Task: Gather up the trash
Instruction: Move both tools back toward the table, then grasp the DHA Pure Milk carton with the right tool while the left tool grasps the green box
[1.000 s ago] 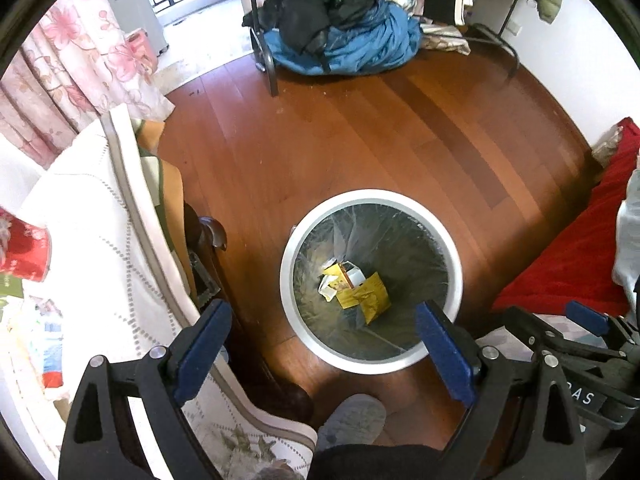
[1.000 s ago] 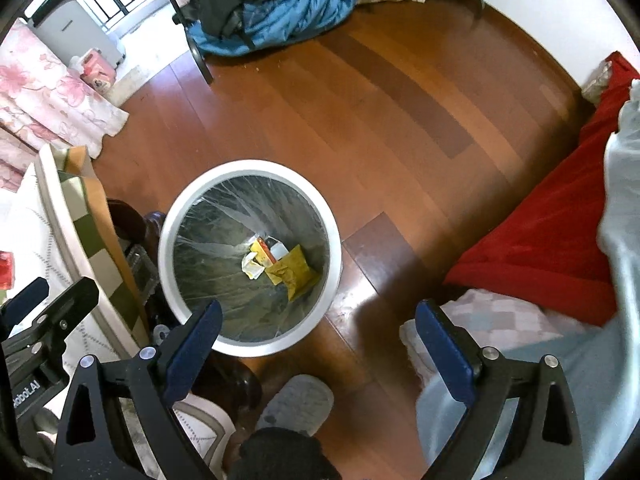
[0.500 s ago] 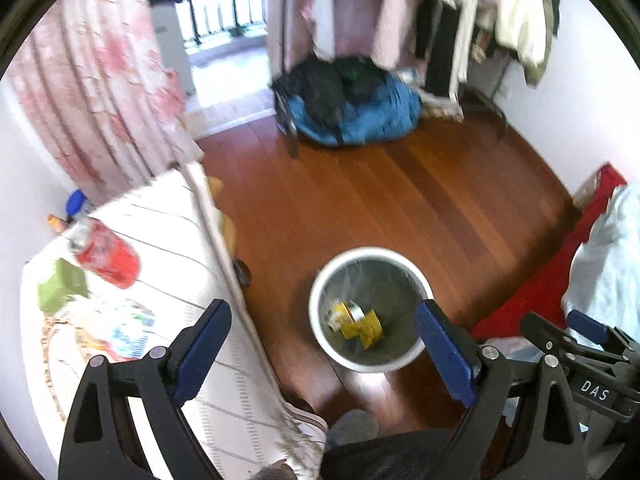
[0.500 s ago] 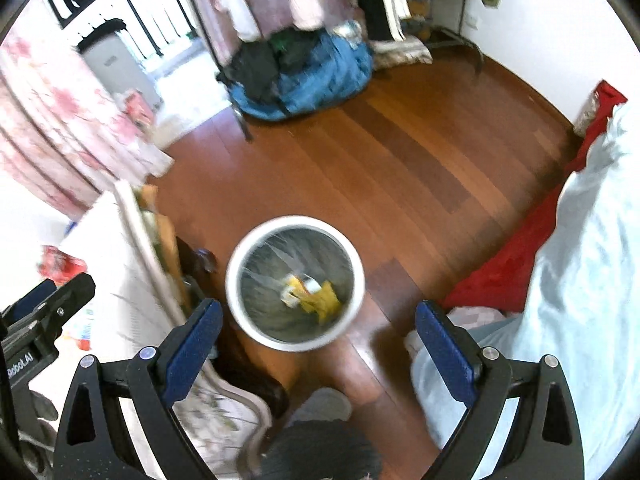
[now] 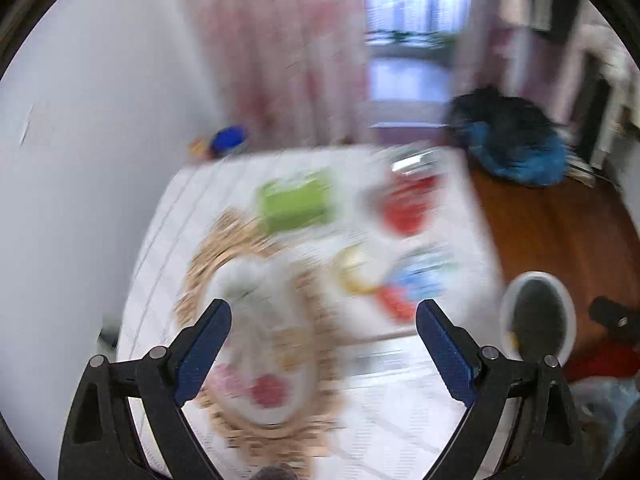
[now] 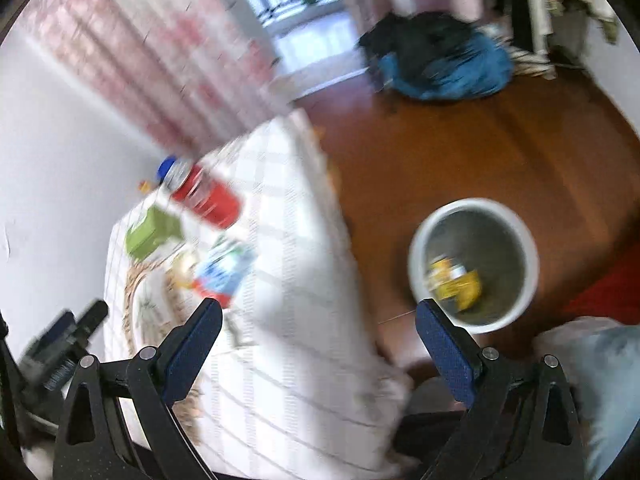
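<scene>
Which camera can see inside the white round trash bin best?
The right wrist view. There the white round trash bin shows its whole opening, with yellow wrappers inside. The left wrist view catches it only near the right edge, squashed and partly hidden behind a tool finger.

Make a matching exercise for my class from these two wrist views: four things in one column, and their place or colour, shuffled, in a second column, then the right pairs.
Things
1. white bin
2. green box
3. red can
4. blue bundle

Descriptions
A. lying on its side on the white cloth
B. on the floor at the far side of the room
C. holds yellow wrappers
D. on the cloth near the wall

Pairs: 1-C, 2-D, 3-A, 4-B
</scene>
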